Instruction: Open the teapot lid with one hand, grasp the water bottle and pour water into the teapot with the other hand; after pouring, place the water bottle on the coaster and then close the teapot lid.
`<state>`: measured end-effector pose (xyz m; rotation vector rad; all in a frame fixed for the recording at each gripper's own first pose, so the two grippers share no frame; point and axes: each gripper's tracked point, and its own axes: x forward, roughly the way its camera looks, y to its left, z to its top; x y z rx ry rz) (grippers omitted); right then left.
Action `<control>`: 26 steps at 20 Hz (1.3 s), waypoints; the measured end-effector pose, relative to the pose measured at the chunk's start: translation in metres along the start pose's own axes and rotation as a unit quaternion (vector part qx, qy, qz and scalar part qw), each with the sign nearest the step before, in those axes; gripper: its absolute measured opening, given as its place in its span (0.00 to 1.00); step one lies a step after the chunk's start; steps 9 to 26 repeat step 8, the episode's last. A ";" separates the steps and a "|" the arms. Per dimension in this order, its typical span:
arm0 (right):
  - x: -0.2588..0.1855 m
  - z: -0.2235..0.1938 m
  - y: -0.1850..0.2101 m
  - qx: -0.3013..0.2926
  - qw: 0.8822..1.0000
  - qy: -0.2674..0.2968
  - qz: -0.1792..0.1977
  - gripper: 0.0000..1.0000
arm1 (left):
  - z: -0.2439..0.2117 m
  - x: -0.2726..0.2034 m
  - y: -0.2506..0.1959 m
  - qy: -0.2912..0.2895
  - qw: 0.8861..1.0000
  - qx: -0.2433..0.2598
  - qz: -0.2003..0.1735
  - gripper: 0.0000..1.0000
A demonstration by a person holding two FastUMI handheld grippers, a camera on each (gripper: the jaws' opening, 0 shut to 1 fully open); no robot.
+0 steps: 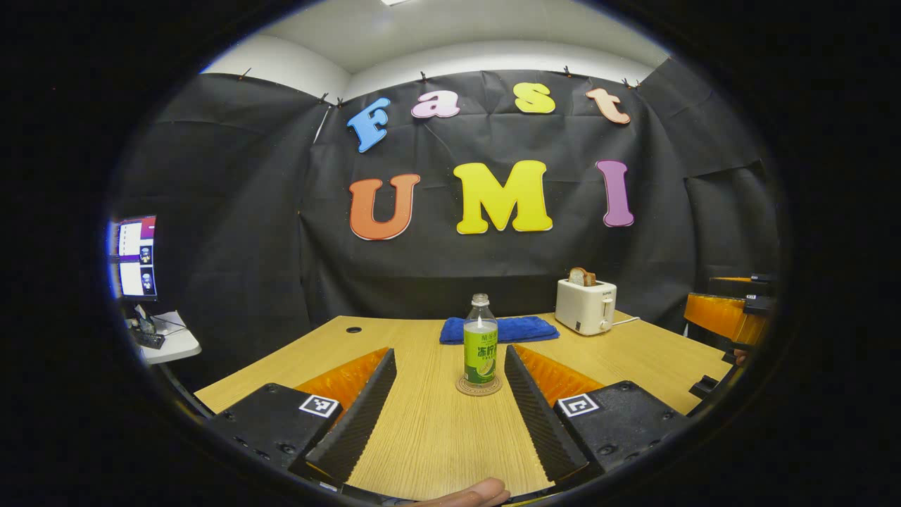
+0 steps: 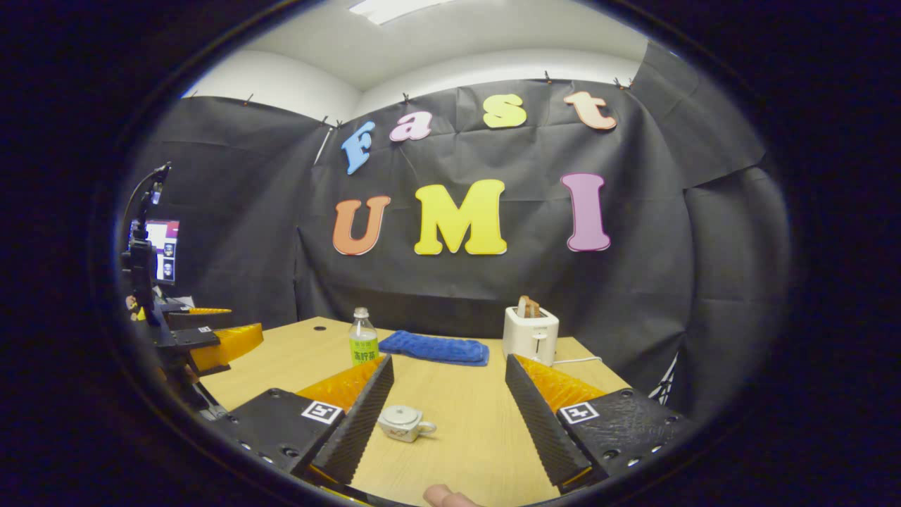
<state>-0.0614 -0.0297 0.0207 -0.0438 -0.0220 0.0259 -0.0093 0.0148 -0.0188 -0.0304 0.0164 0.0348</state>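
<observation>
Pale wood grain runs across the table (image 1: 429, 436); at centre frame of the left gripper view the water bottle (image 1: 481, 341) stands upright on the coaster (image 1: 479, 386), and low in the right gripper view the teapot (image 2: 402, 422) sits with its lid (image 2: 400, 415) on; that fits a finished job or one yet to come; the left hand-held gripper (image 1: 450, 412) and right hand-held gripper (image 2: 447, 415) hang level above the table, jaws spread wide, holding nothing.

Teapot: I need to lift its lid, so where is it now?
In the right gripper view the teapot sits on the table, lid on, between the open fingers near the left one, closer than the water bottle.
</observation>
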 end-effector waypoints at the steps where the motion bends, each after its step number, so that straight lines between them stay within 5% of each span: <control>1: 0.000 0.002 -0.001 0.005 1.000 0.000 0.002 0.97 | -0.003 0.000 0.000 0.004 1.000 -0.002 0.000 0.97; 8: -0.003 0.010 -0.023 -0.012 0.999 -0.017 -0.038 0.97 | -0.007 0.003 -0.010 0.007 1.000 0.001 -0.013 0.97; 26: -0.003 0.010 -0.023 -0.012 0.999 -0.017 -0.038 0.97 | -0.007 0.003 -0.010 0.007 1.000 0.001 -0.013 0.97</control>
